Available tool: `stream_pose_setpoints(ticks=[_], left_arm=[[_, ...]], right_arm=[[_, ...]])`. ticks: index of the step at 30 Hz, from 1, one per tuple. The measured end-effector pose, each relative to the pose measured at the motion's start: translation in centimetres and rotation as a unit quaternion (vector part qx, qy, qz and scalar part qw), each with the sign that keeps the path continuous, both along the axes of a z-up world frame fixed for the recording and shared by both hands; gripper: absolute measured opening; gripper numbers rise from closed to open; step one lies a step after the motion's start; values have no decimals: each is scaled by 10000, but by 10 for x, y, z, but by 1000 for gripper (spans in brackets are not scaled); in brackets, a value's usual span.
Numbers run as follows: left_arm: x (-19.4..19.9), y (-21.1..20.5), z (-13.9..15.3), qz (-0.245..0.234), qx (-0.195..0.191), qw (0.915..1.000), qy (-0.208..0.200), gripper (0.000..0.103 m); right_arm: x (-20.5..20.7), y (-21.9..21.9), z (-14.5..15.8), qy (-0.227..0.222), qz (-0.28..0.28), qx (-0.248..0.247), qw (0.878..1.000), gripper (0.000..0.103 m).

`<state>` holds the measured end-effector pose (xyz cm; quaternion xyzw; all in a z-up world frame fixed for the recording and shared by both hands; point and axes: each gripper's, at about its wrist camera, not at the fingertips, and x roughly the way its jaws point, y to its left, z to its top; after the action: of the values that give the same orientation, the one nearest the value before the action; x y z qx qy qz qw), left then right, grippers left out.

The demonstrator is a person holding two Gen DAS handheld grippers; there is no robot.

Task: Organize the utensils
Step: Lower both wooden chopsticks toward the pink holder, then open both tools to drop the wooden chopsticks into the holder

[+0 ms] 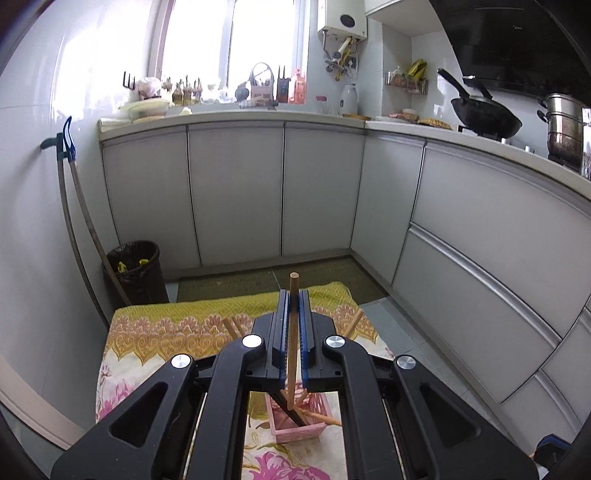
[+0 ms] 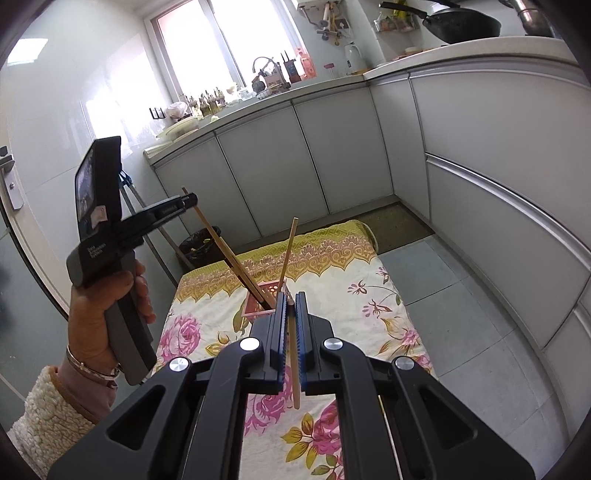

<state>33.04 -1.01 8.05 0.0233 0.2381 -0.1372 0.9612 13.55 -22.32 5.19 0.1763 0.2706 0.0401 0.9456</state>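
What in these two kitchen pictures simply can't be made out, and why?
- Left wrist view: the pink holder is half hidden behind the left gripper, so its contents can't be counted.
- Left wrist view: loose chopsticks on the flowered cloth are partly covered by the same gripper.
- Right wrist view: the right gripper hides the holder's near side; the steel pot is cut off by the top edge.

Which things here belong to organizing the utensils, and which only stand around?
Job: left gripper clamping a chopstick; right gripper clamping another chopstick; pink basket.

Around: wok; steel pot; trash bin.
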Motion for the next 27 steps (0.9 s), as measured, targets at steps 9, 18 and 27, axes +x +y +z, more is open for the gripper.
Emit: stream_pose_setpoints(ticks=[9, 18, 27], left_arm=[[-57, 33, -3, 618, -53, 9979, -181, 76], [-118, 74, -21, 1340, 135, 9908, -136, 78], [-128, 118, -31, 1583, -157, 9872, -59, 78]], right_arm=[[7, 15, 17, -177, 88, 50, 9998, 5], [33, 44, 62, -693, 72, -53, 9976, 5], [76, 60, 99, -1107, -156, -572, 9921, 5]])
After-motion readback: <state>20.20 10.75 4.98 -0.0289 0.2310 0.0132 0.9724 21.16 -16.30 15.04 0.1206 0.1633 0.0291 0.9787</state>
